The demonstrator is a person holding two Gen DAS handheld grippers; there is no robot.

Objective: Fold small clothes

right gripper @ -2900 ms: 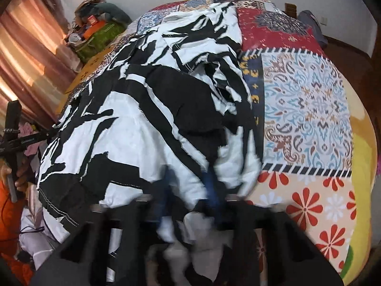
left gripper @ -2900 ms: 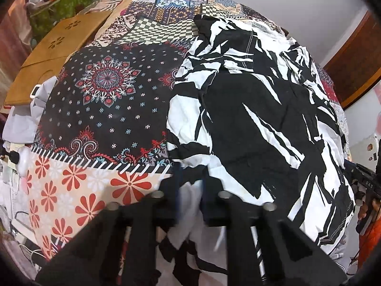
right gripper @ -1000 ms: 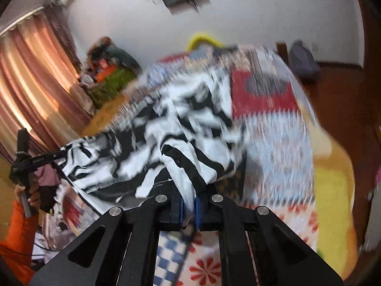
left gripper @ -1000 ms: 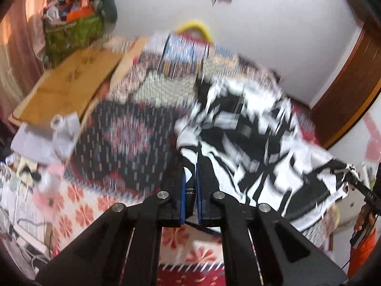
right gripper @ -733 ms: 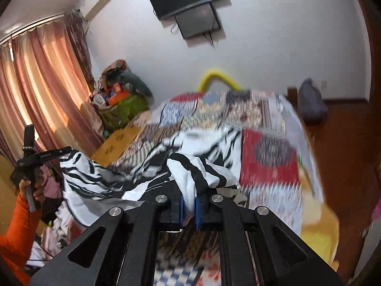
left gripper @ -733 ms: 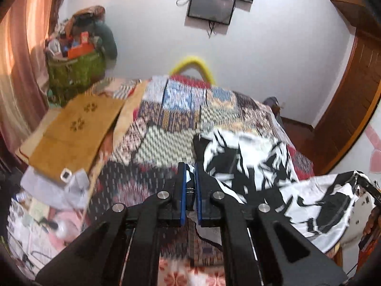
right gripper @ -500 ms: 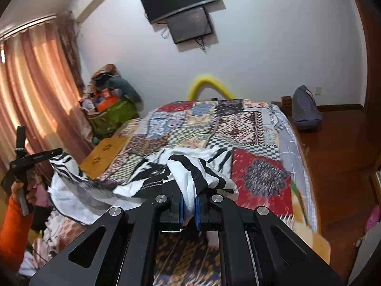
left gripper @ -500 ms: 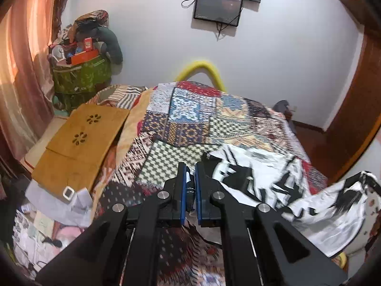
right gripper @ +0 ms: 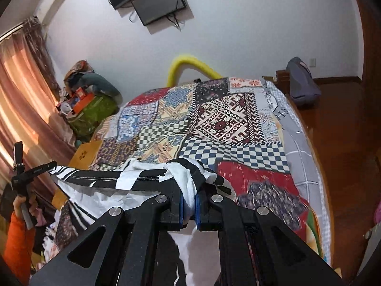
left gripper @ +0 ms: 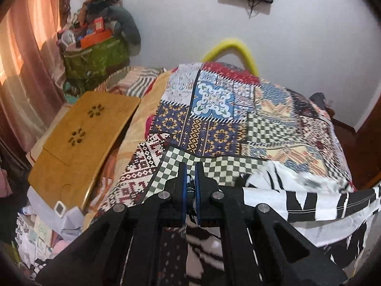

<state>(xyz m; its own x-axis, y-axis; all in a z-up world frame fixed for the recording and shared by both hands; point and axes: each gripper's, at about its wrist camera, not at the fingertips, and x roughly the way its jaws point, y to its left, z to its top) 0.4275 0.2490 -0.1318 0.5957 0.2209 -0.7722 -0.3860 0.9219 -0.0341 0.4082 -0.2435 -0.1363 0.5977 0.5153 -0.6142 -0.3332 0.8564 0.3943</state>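
The black-and-white garment [left gripper: 309, 205] hangs in the air above the patchwork bed [left gripper: 214, 124], stretched edge to edge between the two grippers, its lower part drooping toward the near end of the bed. To fold it well, both held corners should probably travel level and together toward the far side of the bed, keeping the top edge taut so the cloth lands flat without bunching. The left gripper [left gripper: 189, 190] has its jaws clenched on a thin pinch of that fabric, almost no gap between the blue pads. The right gripper [right gripper: 188, 202] grips a thicker wad of the garment, jaws closed tight around the white bunch.
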